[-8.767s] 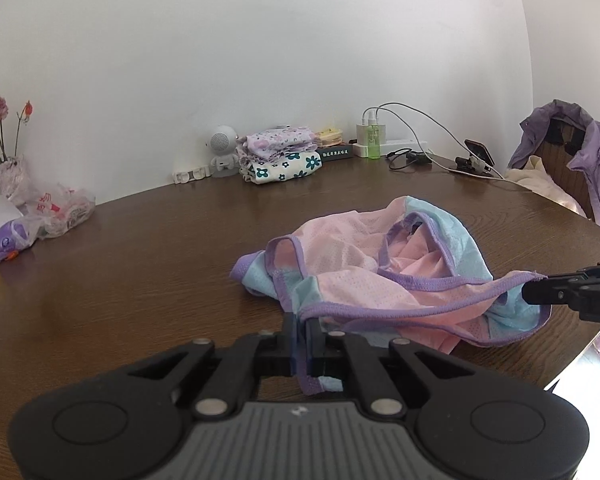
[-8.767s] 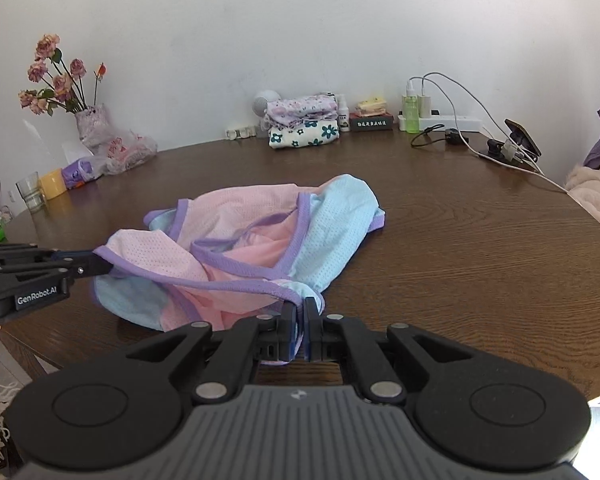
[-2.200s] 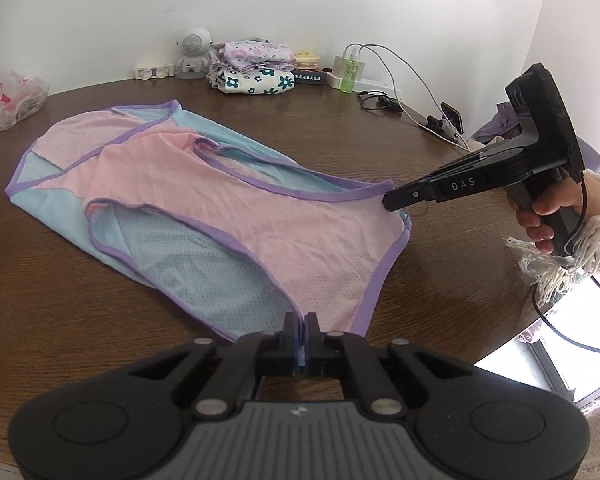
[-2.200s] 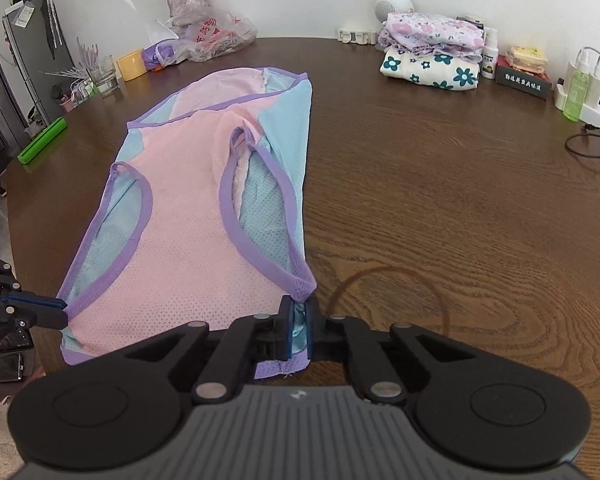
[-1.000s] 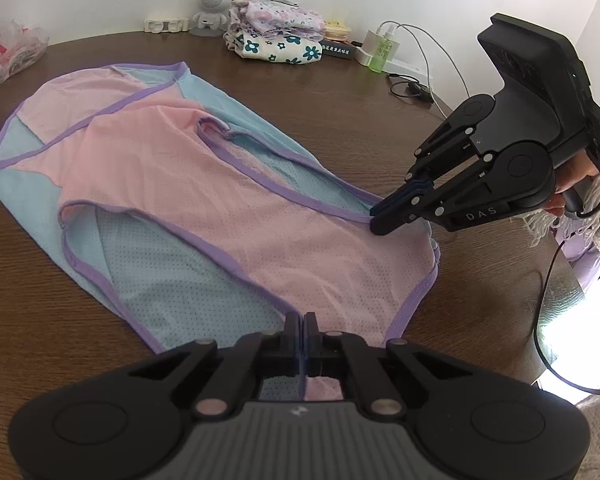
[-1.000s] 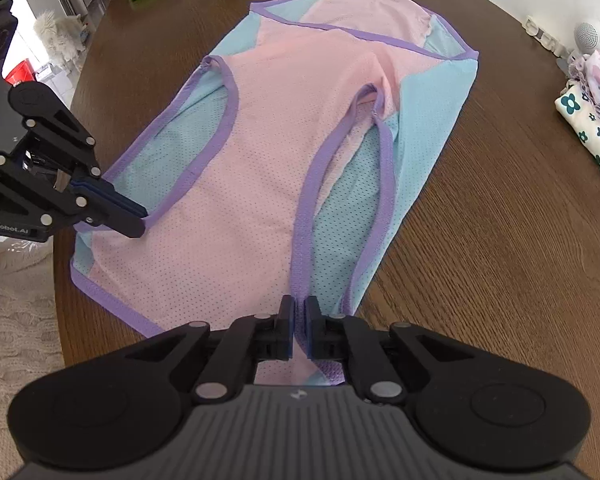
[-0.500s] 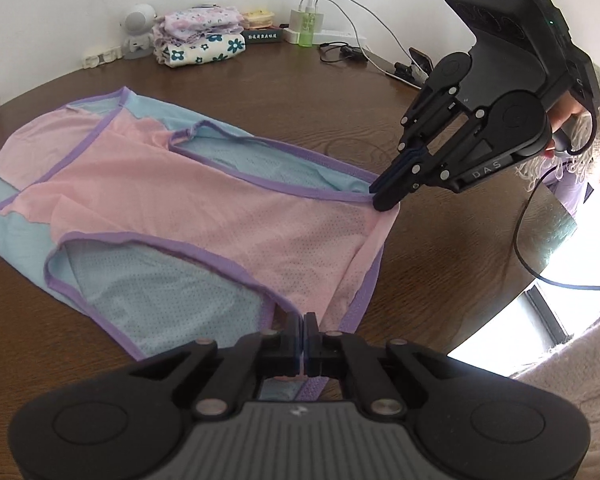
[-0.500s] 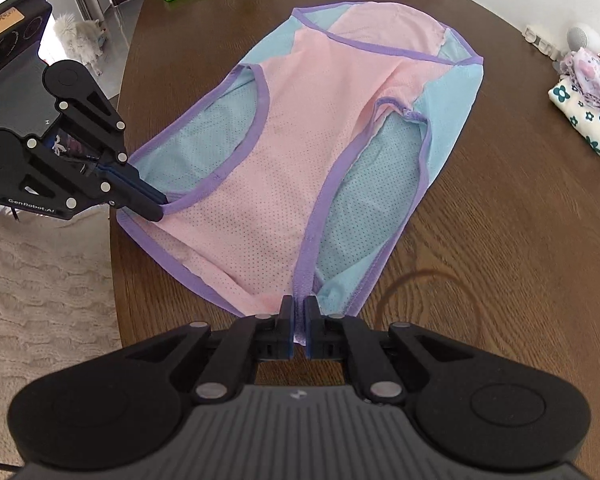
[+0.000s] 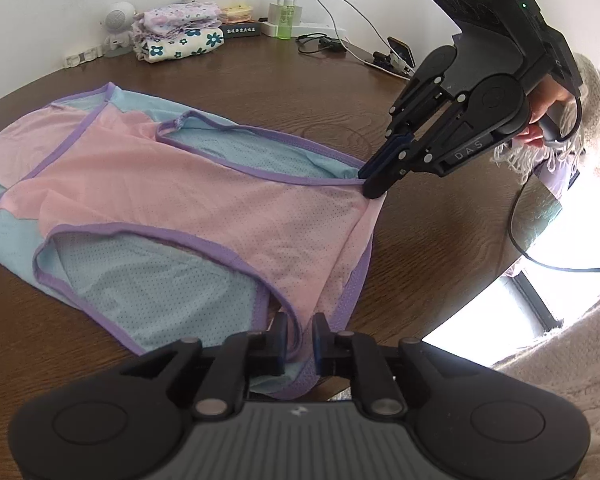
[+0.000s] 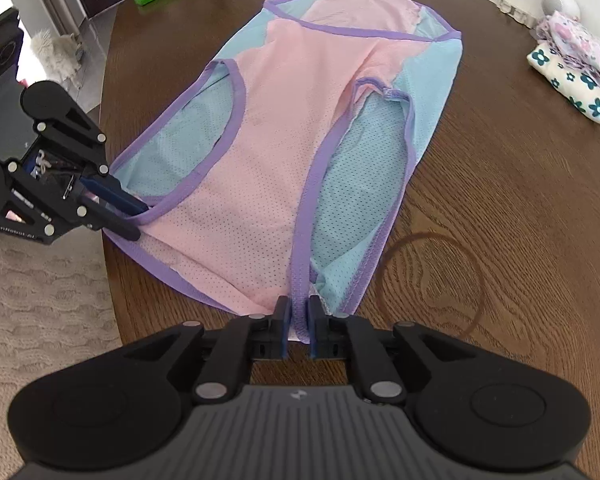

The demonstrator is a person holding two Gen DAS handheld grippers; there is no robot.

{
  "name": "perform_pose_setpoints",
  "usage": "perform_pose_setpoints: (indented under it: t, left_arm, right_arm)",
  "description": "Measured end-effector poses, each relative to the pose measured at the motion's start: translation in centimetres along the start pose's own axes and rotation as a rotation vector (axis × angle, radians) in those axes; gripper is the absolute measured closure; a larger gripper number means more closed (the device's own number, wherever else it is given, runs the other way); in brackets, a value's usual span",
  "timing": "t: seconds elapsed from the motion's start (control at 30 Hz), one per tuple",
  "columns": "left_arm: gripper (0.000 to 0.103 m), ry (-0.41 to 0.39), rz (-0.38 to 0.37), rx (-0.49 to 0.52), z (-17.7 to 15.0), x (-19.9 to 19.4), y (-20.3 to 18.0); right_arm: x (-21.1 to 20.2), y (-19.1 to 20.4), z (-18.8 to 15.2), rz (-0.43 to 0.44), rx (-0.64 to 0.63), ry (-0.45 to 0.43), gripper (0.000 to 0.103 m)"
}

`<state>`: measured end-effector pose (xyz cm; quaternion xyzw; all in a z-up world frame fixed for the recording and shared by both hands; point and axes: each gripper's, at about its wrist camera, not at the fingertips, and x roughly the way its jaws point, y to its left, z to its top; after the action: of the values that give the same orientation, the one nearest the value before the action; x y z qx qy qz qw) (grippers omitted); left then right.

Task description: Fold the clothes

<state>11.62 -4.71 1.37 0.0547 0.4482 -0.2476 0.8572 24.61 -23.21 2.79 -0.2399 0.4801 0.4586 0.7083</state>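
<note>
Two grippers worked at the near end of a pink, blue and purple mesh vest that lay spread flat on the round wooden table, its far hem pointing toward the wall. The left gripper had just been opening, and its jaws stood a little apart with the vest's purple-edged corner lying loose between them, the pads no longer pressing on it. The right gripper had its jaws parted by a narrow gap around the purple binding of the other near corner; the cloth sat between the pads, and they looked to have let go of it too. A hand in a fringed cream sleeve held the right gripper's handle. Well apart from the vest, by the wall, sat a folded stack of floral clothes beside a small white speaker.
</note>
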Motion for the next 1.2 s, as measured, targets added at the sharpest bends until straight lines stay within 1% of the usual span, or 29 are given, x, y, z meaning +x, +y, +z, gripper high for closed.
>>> perform_pose_setpoints:
  t: [0.1,0.2,0.27,0.3,0.4,0.5,0.57,0.63,0.67,0.7,0.73,0.8,0.9,0.97,1.03,1.13,1.2]
  left_arm:
    - [0.086,-0.022,-0.014,-0.024,-0.1,-0.5,0.4]
    - [0.086,-0.012,-0.023,-0.040,0.1,-0.1,0.4]
    - [0.088,-0.005,-0.035,-0.035,0.0,0.3,0.3]
    - [0.102,-0.006,-0.040,-0.022,-0.1,0.3,0.1]
    - [0.103,-0.018,-0.038,0.015,-0.5,0.1,-0.5]
    - [0.102,-0.021,-0.043,0.010,-0.9,-0.1,-0.4]
    - [0.100,-0.034,-0.052,-0.019,-0.9,-0.5,-0.1]
    - [0.087,-0.059,-0.055,-0.055,-0.8,-1.2,0.4]
    - [0.083,-0.081,-0.046,-0.070,-0.7,-1.8,0.8]
    - [0.076,-0.102,-0.036,-0.085,-0.7,-2.3,1.1]
    - [0.070,-0.124,-0.027,-0.100,-0.6,-2.9,1.5]
    - [0.066,-0.154,0.015,-0.132,-0.5,-3.8,2.7]
    - [0.066,-0.176,0.108,-0.185,-0.4,-4.7,4.8]
    - [0.066,-0.175,0.173,-0.214,-0.3,-4.8,6.3]
    - [0.066,-0.174,0.212,-0.227,-0.3,-4.9,7.4]
    - [0.066,-0.178,0.205,-0.214,-0.3,-4.8,8.3]
    - [0.067,-0.179,0.203,-0.167,-0.4,-4.4,8.2]
  right_arm:
    - [-0.9,-0.7,0.0,0.014,0.074,-0.051,0.092]
    - [-0.8,-0.9,0.0,0.029,0.108,-0.075,0.089]
    - [-0.4,-0.8,0.1,0.025,0.113,-0.074,0.088]
    - [-0.2,-0.7,0.1,0.029,0.114,-0.072,0.088]
    - [0.3,-0.3,0.0,0.015,0.106,-0.067,0.088]
    - [0.7,0.0,-0.1,-0.005,0.095,-0.064,0.088]
    - [0.8,0.1,-0.2,-0.012,0.095,-0.066,0.088]
    - [0.4,-0.1,-0.2,-0.009,0.119,-0.084,0.087]
    - [0.1,-0.2,-0.2,-0.005,0.136,-0.102,0.086]
    - [-0.5,-0.2,-0.3,-0.016,0.151,-0.126,0.084]
    - [-1.0,-0.1,-0.4,-0.027,0.166,-0.150,0.077]
    - [-2.1,0.1,-0.7,-0.048,0.195,-0.202,0.066]
    - [-3.3,1.1,-1.0,-0.060,0.230,-0.268,0.065]
    - [-3.3,1.9,-1.0,-0.052,0.235,-0.292,0.065]
    - [-2.9,2.9,-0.9,-0.046,0.229,-0.298,0.065]
    - [-1.2,4.3,-0.8,-0.049,0.235,-0.286,0.065]
    - [-0.1,5.1,-0.7,-0.053,0.245,-0.280,0.065]
